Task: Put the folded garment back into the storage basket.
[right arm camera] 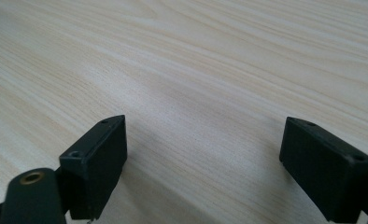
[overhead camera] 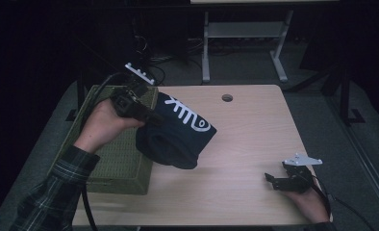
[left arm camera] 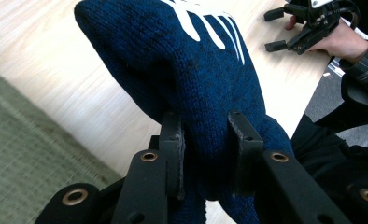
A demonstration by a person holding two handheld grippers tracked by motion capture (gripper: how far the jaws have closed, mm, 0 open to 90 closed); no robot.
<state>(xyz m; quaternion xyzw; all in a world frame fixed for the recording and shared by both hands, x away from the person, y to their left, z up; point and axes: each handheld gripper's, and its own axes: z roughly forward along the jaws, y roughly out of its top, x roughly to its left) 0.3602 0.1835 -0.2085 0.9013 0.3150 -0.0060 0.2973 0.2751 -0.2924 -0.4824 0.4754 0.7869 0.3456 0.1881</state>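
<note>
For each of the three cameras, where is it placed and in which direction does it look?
High view: fixed above the person's side, looking forward and down on the table; both forearms, the left gripper and the right gripper show.
Left gripper view: rides on the left gripper, looking along its jaws, which clamp the blue knit hat; the other hand with the right gripper shows.
Right gripper view: rides on the right gripper, looking down at bare table between open jaws.
Shared: high and left gripper views both show the hat and green basket.

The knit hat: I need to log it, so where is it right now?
The navy knit hat hangs in the left gripper, left of centre in the high view, above the table beside the green basket.
</note>
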